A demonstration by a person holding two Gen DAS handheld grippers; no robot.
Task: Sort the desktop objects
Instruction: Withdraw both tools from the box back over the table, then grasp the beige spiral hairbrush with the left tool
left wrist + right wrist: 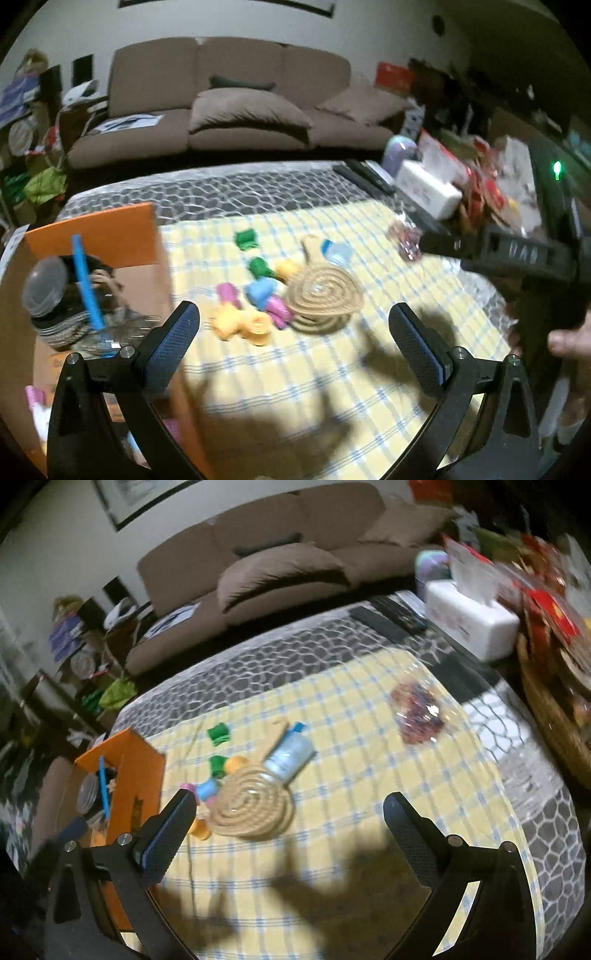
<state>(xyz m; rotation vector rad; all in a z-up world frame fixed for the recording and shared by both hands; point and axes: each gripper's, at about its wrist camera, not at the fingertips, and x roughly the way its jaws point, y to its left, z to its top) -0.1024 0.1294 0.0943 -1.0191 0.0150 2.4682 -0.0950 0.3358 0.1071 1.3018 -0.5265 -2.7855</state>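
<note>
A coiled rope mat (325, 295) lies on the yellow checked cloth (369, 387), with a small clear bottle with a blue cap (338, 253) behind it. Green (245, 239), pink (231, 293), blue (260, 290) and yellow (236, 323) spools are scattered to its left. My left gripper (295, 332) hangs open above the cloth, just short of the spools, with nothing in it. My right gripper (290, 819) is open and empty too, above the rope mat (253, 806) and bottle (290, 757). A clear bag of small beads (417, 712) lies at the far right.
An orange cardboard box (99, 236) at the left holds a blue pen (86, 284), a jar and other items. A white tissue box (472, 624), dark remotes (391, 620) and a wicker basket (546, 701) crowd the right side. A hand (569, 343) shows at right.
</note>
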